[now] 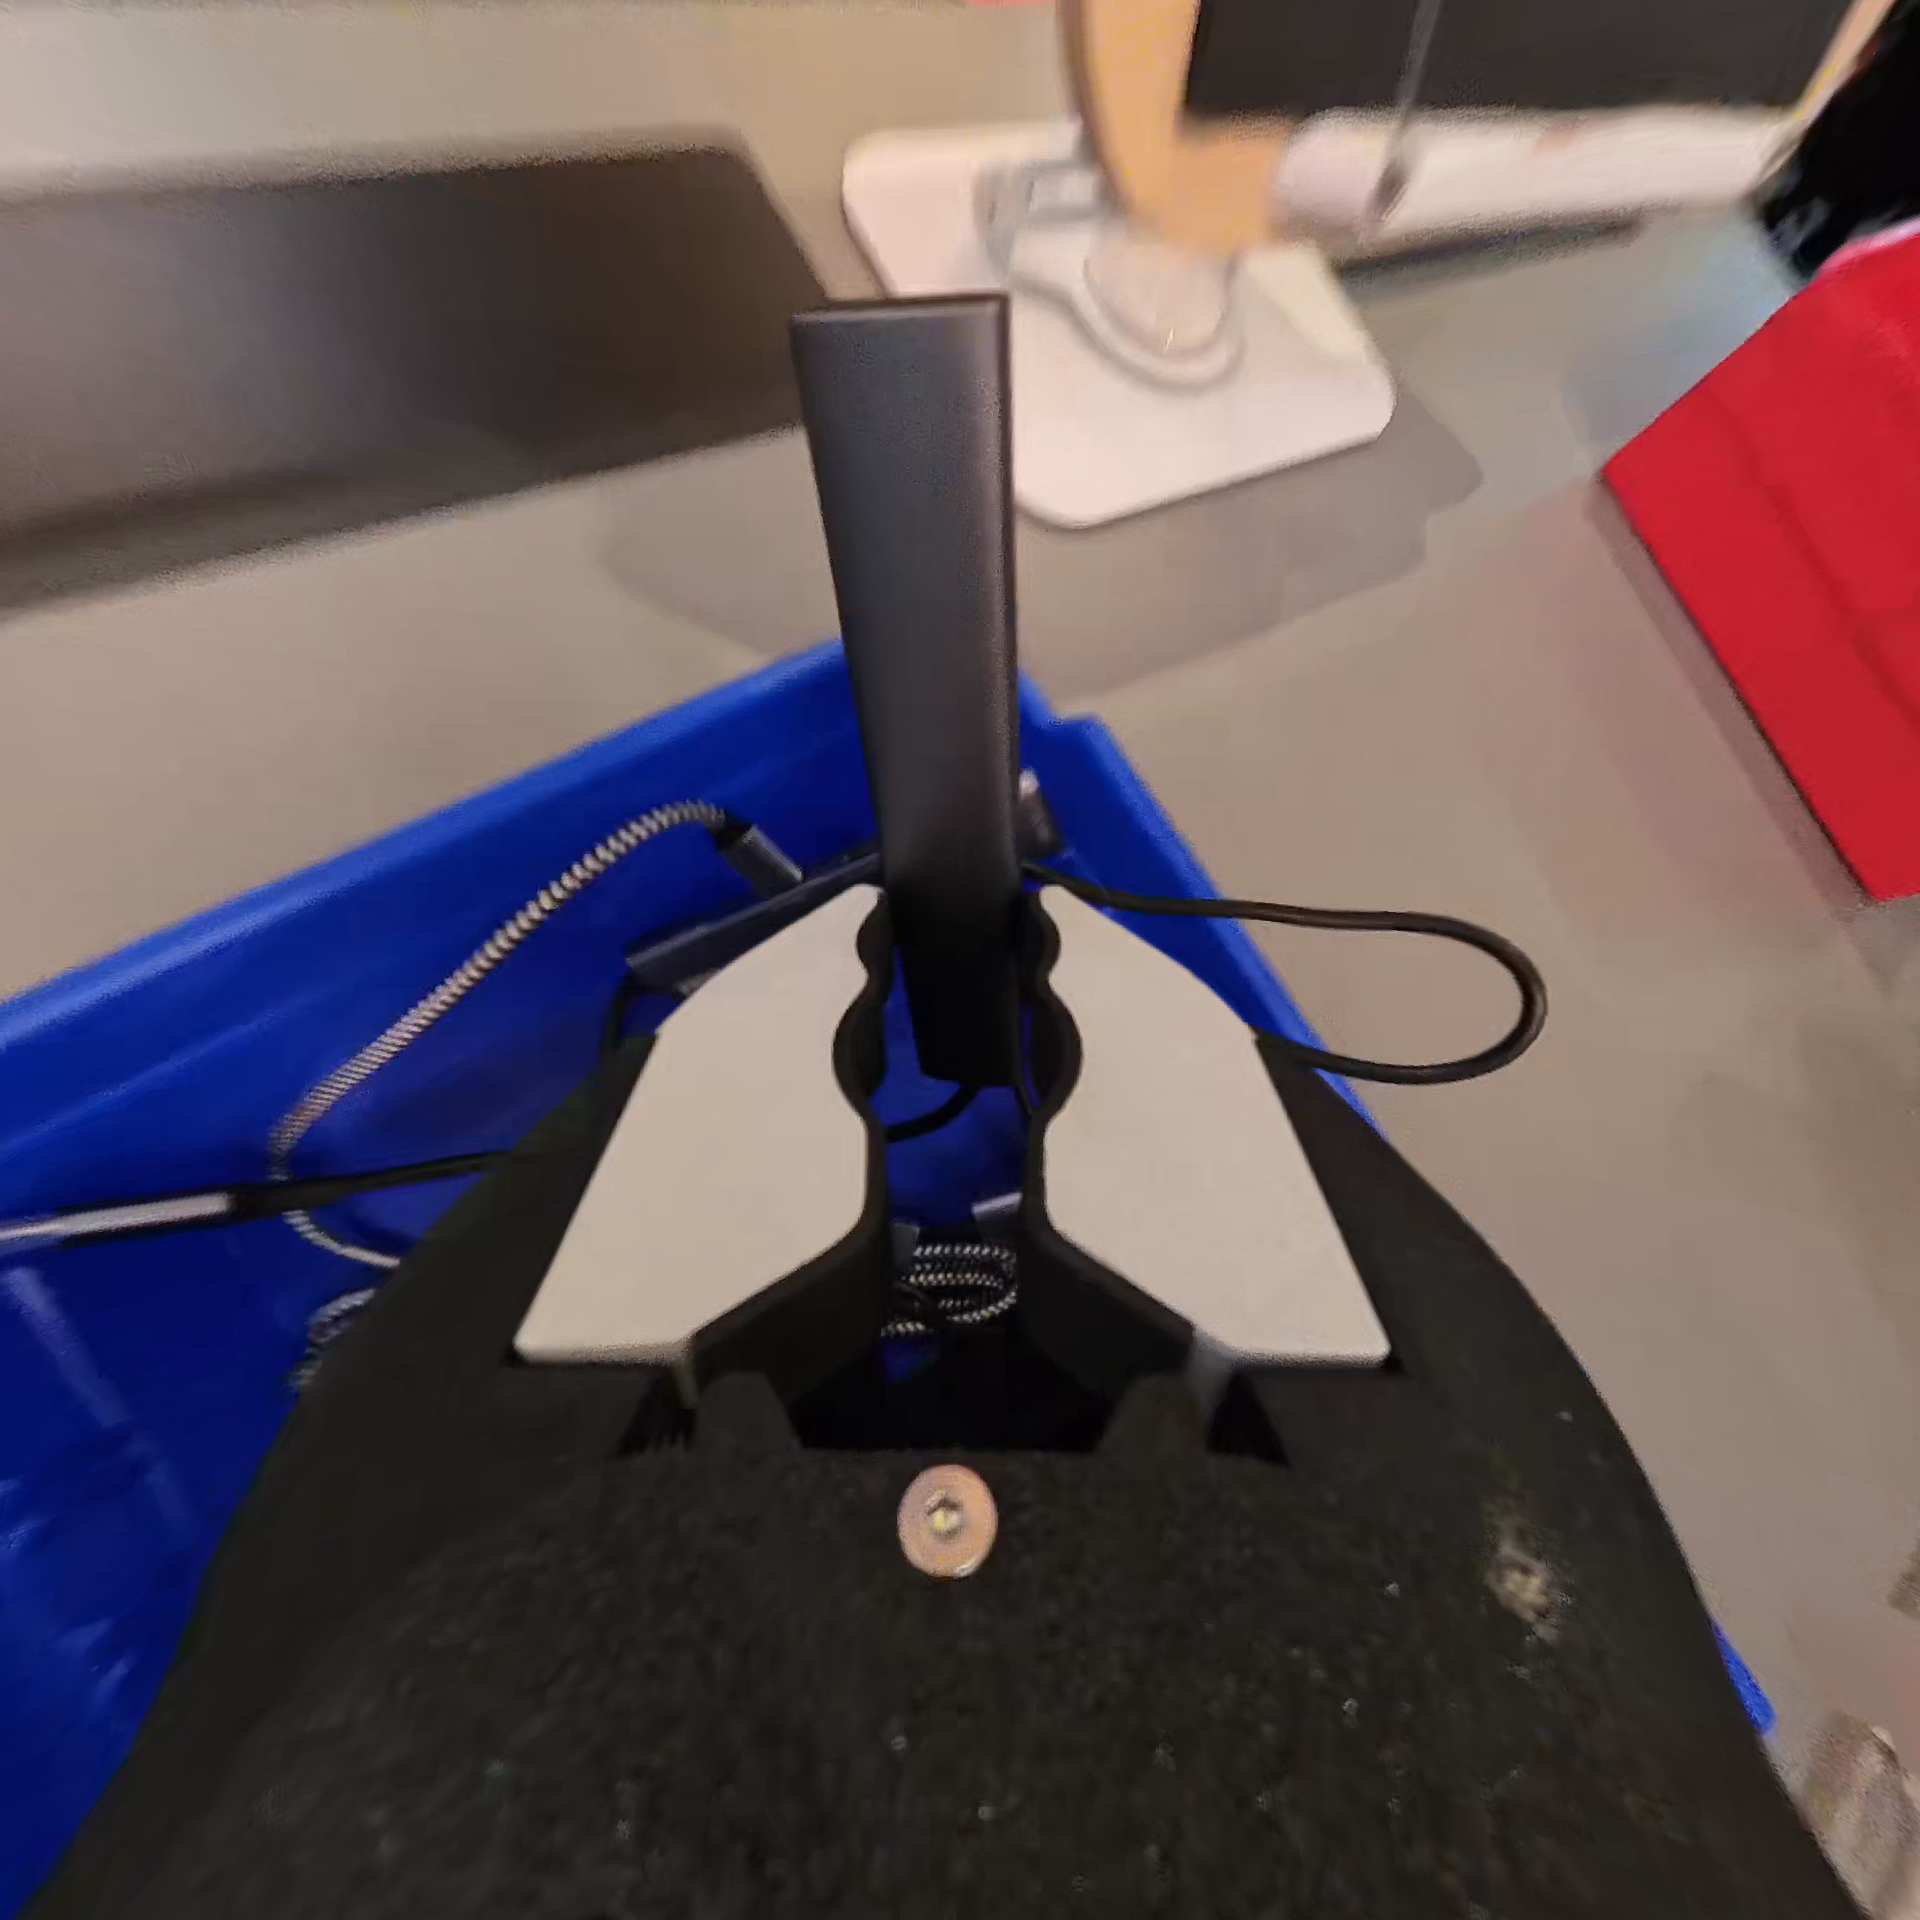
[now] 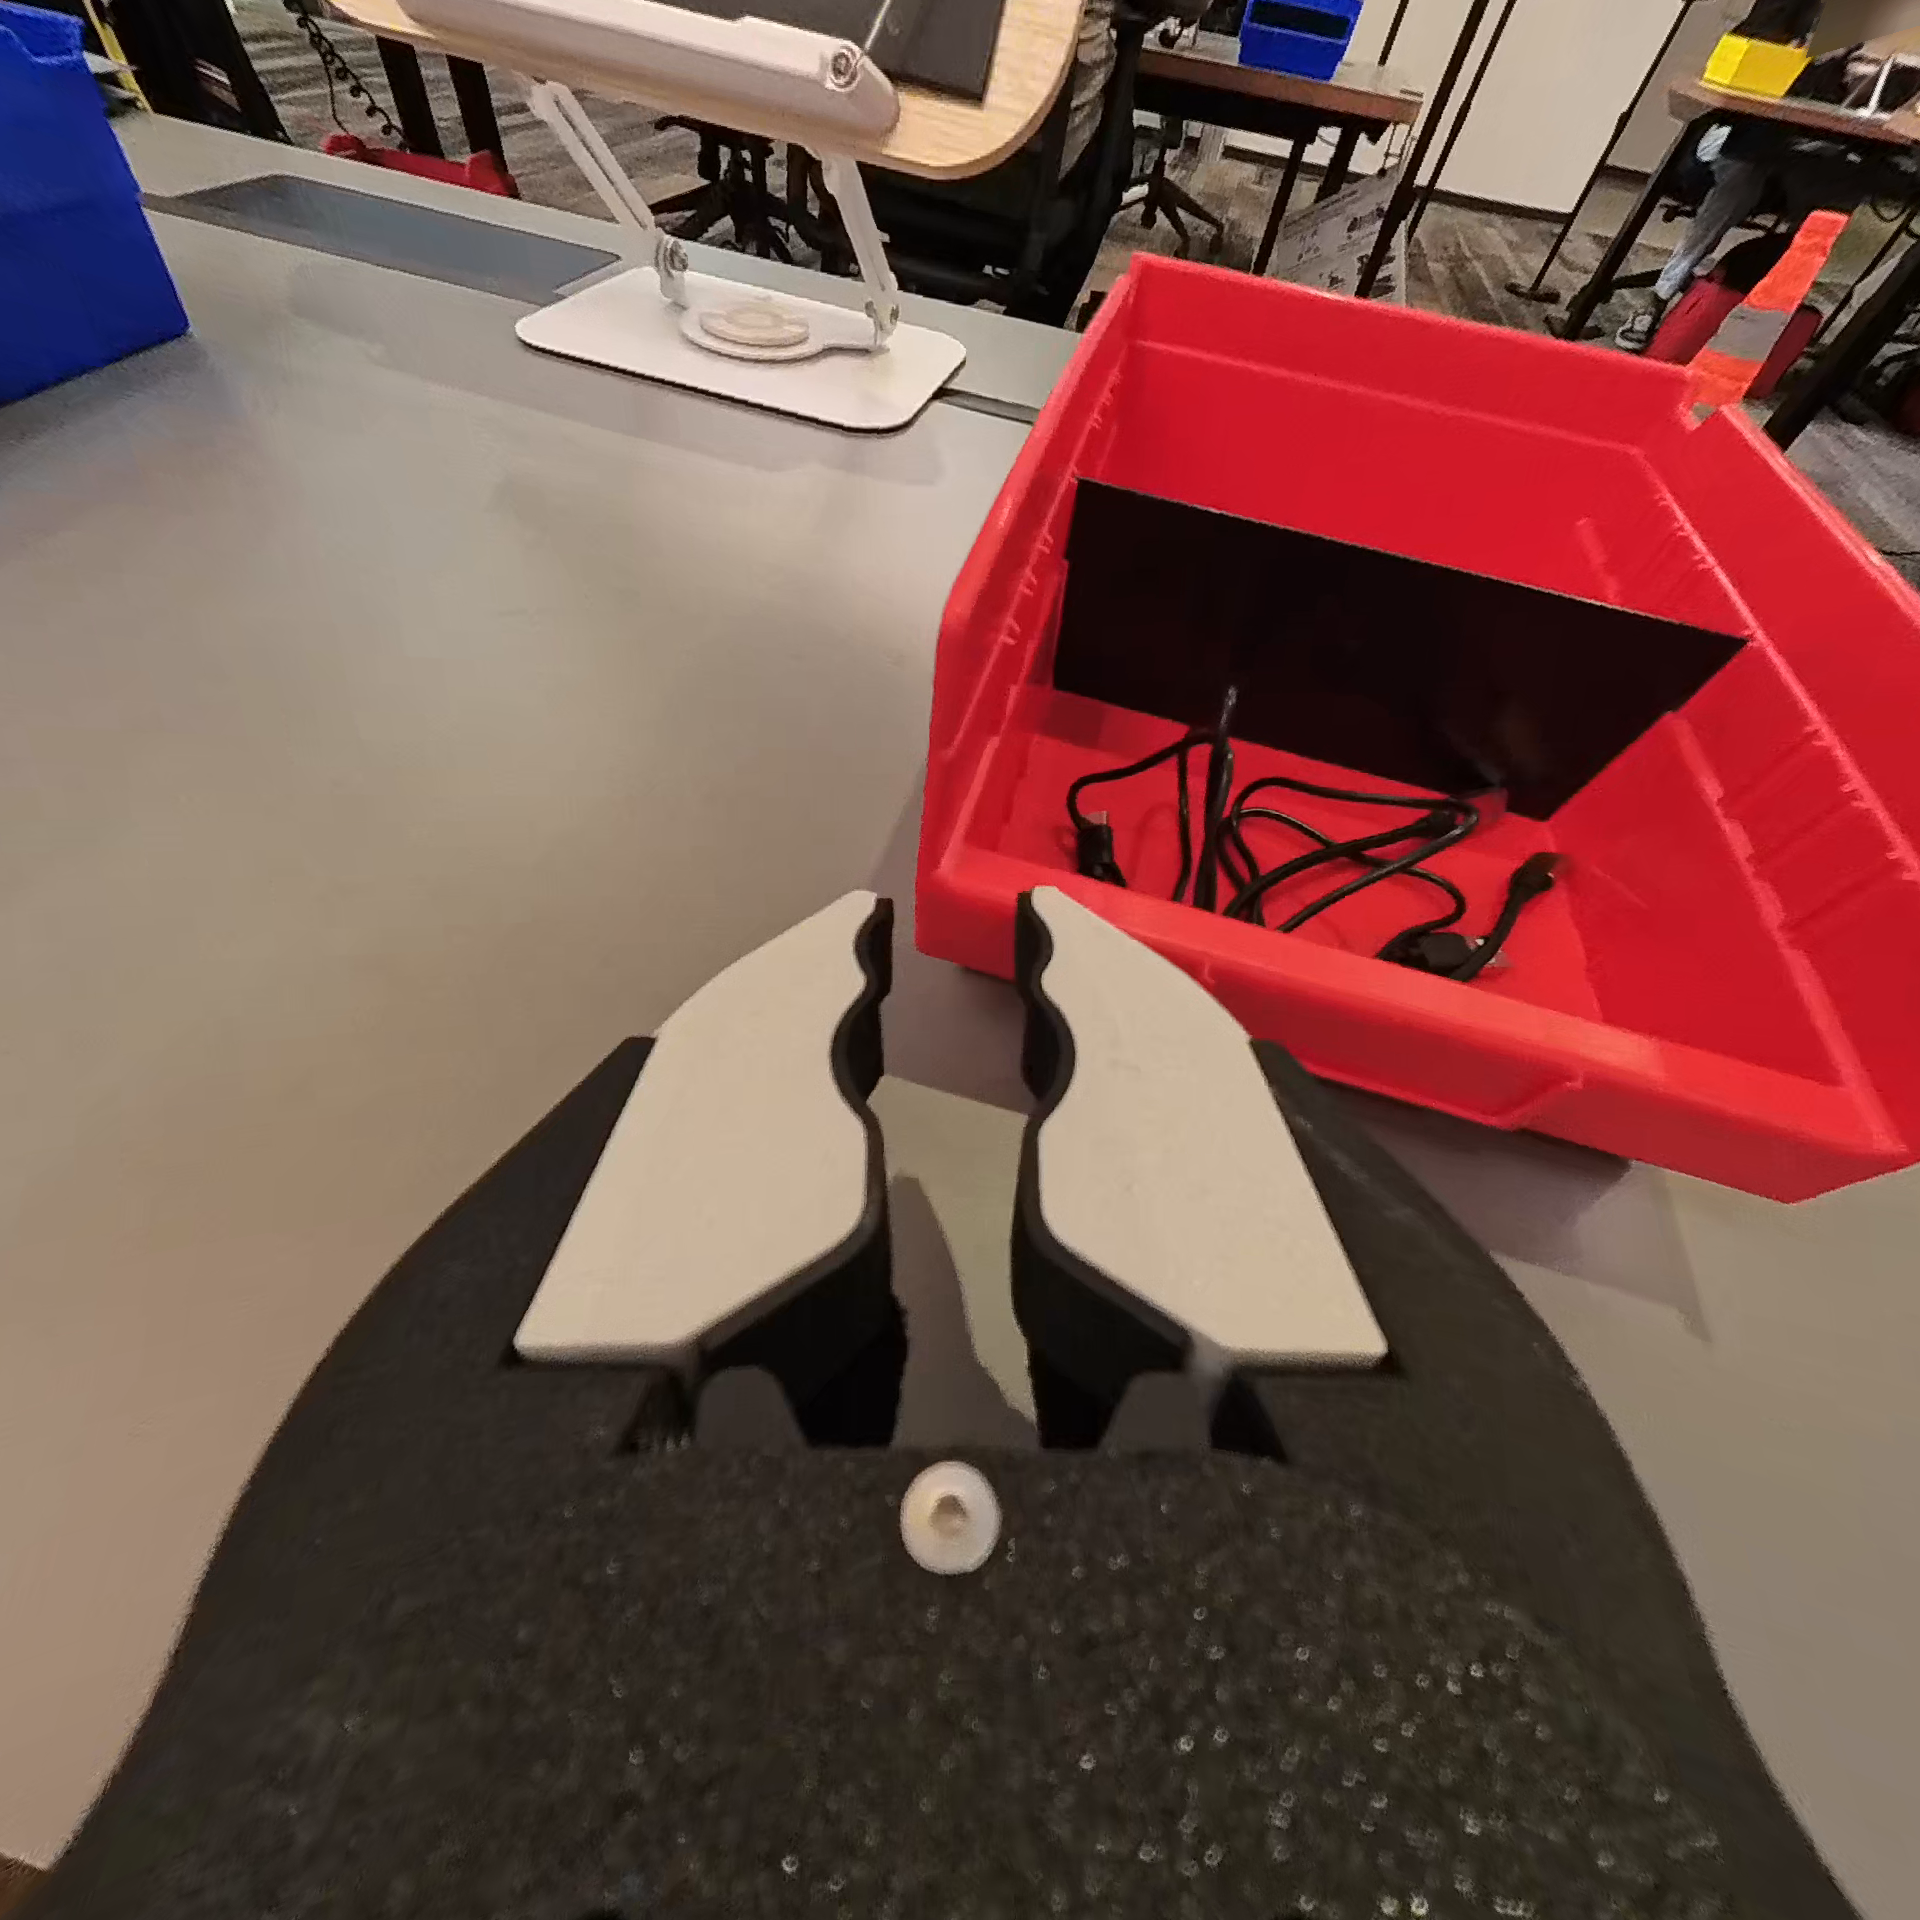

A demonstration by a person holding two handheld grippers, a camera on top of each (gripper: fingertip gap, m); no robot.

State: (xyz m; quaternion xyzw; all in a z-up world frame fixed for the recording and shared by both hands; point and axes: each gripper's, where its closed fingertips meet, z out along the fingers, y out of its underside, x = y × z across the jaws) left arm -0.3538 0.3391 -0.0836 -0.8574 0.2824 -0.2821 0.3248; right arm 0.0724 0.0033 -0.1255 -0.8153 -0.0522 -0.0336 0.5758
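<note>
Black grainy gripper bodies — pale grey plates on wavy-edged black jaws, one central screw each.

In the left wrist view the blue bin (image 1: 343, 987) runs off the left edge and the gripper body hides most of its inside, so the braided cable (image 1: 436, 997) shows only in part. The red bin (image 1: 1787, 623) is cut by the right edge, and the white stand (image 1: 1132, 343) behind is blurred. In the right wrist view a black divider (image 2: 1351, 644) hides the red bin's far compartment.
</note>
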